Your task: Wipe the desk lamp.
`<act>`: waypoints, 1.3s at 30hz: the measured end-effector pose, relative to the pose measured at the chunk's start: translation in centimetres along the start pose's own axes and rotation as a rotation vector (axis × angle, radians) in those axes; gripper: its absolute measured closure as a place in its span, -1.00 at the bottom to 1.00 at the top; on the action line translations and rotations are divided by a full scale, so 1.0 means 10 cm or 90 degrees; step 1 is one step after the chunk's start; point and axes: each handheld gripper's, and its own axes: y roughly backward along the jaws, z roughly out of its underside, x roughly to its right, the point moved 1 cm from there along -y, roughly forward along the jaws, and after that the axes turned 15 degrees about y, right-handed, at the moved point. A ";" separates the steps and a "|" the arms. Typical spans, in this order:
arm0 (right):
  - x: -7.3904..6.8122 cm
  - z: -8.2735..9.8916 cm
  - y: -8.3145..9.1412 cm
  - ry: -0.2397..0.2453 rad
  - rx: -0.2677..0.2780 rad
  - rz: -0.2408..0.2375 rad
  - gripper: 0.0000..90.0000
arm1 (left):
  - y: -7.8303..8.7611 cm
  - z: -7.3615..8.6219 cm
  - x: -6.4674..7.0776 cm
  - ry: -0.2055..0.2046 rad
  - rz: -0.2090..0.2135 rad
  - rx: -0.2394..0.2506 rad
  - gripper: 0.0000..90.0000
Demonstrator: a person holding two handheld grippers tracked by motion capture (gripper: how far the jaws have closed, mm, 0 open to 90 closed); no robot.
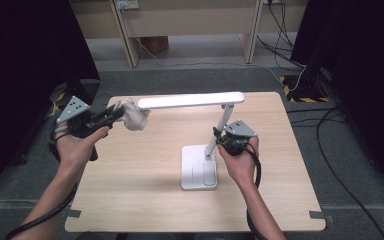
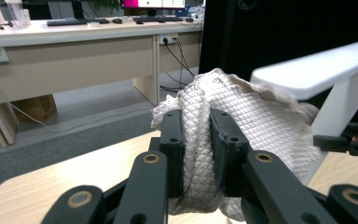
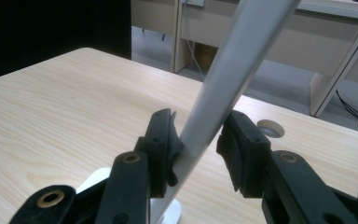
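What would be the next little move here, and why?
Probably slide the white cloth, pinched in the left gripper, onto the lamp head and wipe along it: the cloth sits right at the head's end, and the right gripper steadies the lamp arm.

In the left gripper view the left tool [image 2: 196, 140] covers the middle of the cloth [image 2: 261, 126], and the cloth hides the near end of the lamp head [image 2: 317, 67], whose far end the right edge cuts off. In the right gripper view the lamp arm [image 3: 223, 84] runs out past the top edge; whether both pads of the right tool [image 3: 196, 140] press it cannot be told. The lamp base [image 3: 168, 212] is cut off at the bottom edge.
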 end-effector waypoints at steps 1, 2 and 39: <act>0.00 0.00 0.00 0.000 0.000 0.000 0.42 | 0.00 0.00 0.00 0.000 0.000 0.000 0.69; 0.00 0.00 0.00 0.001 0.000 0.000 0.42 | -0.02 0.02 0.00 0.001 0.001 -0.003 0.69; -0.04 0.01 -0.03 0.020 -0.023 0.006 0.41 | -0.35 0.21 0.52 0.000 0.086 0.013 0.68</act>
